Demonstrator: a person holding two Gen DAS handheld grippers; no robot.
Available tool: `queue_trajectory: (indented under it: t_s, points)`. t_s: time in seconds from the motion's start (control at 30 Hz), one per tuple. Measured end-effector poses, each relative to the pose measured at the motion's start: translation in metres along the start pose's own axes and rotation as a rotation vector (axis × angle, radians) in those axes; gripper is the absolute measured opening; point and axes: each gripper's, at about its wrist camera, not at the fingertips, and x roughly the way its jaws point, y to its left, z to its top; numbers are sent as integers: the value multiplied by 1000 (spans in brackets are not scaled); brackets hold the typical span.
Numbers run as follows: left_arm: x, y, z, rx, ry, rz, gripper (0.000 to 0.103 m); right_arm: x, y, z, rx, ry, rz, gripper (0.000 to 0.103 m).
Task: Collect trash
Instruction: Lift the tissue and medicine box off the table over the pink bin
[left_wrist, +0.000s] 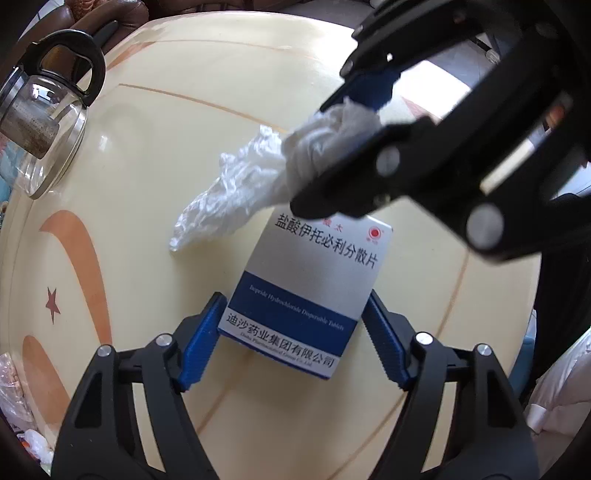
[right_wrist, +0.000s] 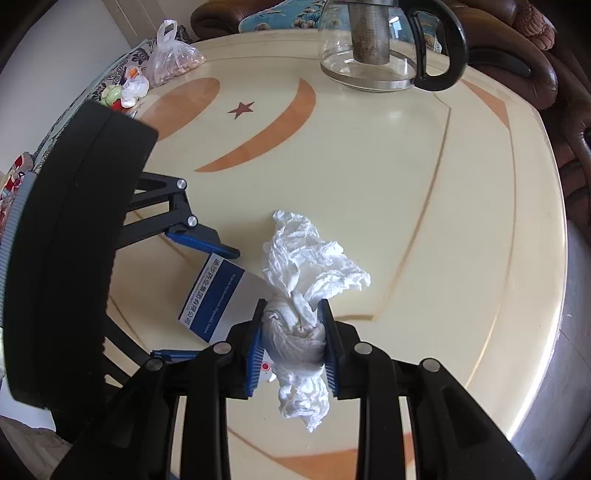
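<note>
A white and blue medicine box (left_wrist: 306, 291) lies flat on the cream round table (left_wrist: 147, 155). My left gripper (left_wrist: 295, 306) is open, its blue fingers (left_wrist: 203, 339) on either side of the box's near end, not pressing it. My right gripper (right_wrist: 291, 325) is shut on a crumpled white tissue (right_wrist: 303, 291) and holds it just above the table, over the far end of the box (right_wrist: 218, 291). In the left wrist view the right gripper (left_wrist: 351, 122) comes in from the upper right with the tissue (left_wrist: 236, 199) trailing down to the table.
A glass teapot with a black handle (right_wrist: 384, 40) stands at the table's far side; it also shows in the left wrist view (left_wrist: 44, 118). A plastic bag of snacks (right_wrist: 171, 59) and small items (right_wrist: 125, 92) sit at the far left edge. Brown leather seats (right_wrist: 535, 74) surround the table.
</note>
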Motion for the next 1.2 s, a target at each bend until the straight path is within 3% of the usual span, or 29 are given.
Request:
queue_trajectory:
  t_s: [0.27,0.53,0.63,0.8,0.93,1.2]
  points:
    - [-4,-25,-10,-84,-7,6,73,-22,9,-16,11,-11,-50,27]
    - [-43,-43,-35,-119,-50,40,73,-49,31,-45,16,-14,-79,27]
    - [-58,-58,-33,-116,-59,62,73,-61,44,-58,9,-19,-90,27]
    - [-90,-82,-60,-133,-88,92,73,-85,71,-82,4,-41,-109,27]
    - [-75,-60,-59,-142,-100,97,73,-100,92,-104,-6,-48,-125,27]
    - [-97,-102,-95,-122,-109,116,73,-121,136,-148,-26,-47,-138,27]
